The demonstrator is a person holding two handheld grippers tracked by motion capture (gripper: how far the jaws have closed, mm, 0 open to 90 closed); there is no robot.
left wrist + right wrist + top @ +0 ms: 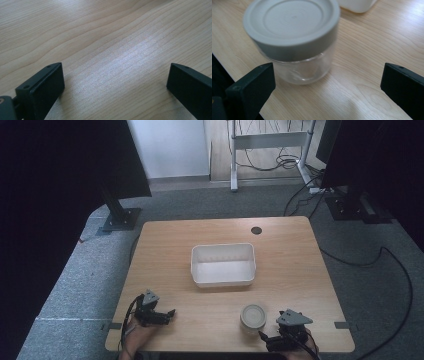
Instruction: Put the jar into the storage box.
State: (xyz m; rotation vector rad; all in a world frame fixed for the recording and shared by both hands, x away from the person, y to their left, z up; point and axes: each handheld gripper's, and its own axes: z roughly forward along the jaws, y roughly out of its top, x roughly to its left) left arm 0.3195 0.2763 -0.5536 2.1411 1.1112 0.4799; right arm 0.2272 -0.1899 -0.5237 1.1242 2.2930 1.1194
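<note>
The glass jar (pixel 253 318) with its grey lid (pixel 292 21) stands upright near the front edge of the table (pixel 300 270), at about five o'clock from the table's middle. Your right gripper (pixel 275 336) sits just beside it, at roughly four o'clock from the jar, close to the table's front edge. In the right gripper view the jar (pixel 304 67) stands ahead of your jaws and nearer the left one; the jaws are spread wide and hold nothing, and neither one touches the glass.

At twelve o'clock from the jar, near the centre of the table, lies the white tray (pixel 223 265); a corner of it (pixel 357 5) peeks in beyond the jar in the right gripper view.

Your left gripper (pixel 167 315) rests at nine o'clock from the jar, well apart from it, near the front left corner of the table. In the left gripper view its jaws are likewise spread wide with bare wood (pixel 112 50) between them, gripping nothing.

A small dark round hole (pixel 256 230) sits near the table's far edge, at twelve o'clock from the tray.
</note>
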